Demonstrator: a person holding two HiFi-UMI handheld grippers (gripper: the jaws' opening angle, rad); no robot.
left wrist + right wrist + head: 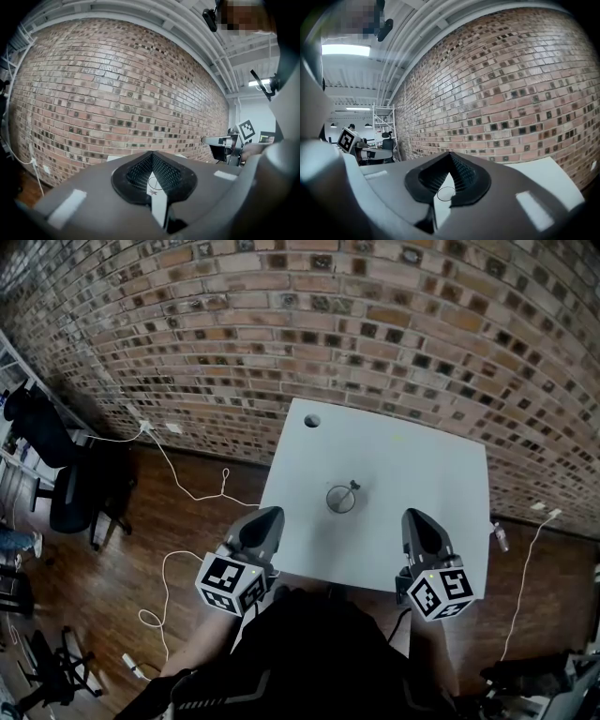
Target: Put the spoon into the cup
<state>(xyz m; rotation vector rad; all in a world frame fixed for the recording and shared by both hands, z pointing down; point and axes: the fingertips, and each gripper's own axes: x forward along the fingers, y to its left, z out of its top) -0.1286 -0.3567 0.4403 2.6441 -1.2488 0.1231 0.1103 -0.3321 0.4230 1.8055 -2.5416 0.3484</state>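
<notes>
A clear cup [340, 499] stands in the middle of the white table [422, 474]. The spoon [352, 487] rests in it, its handle leaning out over the far right rim. My left gripper [265, 517] hovers at the table's near left edge with its jaws shut and nothing between them. My right gripper [415, 519] hovers at the near right edge, likewise shut and holding nothing. The cup lies ahead of both and between them. In the left gripper view the cup [154, 181] shows through the notch below the closed gripper tips [152, 154]. The right gripper view shows the cup's rim [446, 193] under its closed gripper tips [450, 154].
A round hole [312, 421] sits in the table's far left corner. A brick wall [281, 315] rises behind the table. An office chair [80, 493] and white cables [187, 484] lie on the wooden floor at left. A small bottle [502, 538] lies at right.
</notes>
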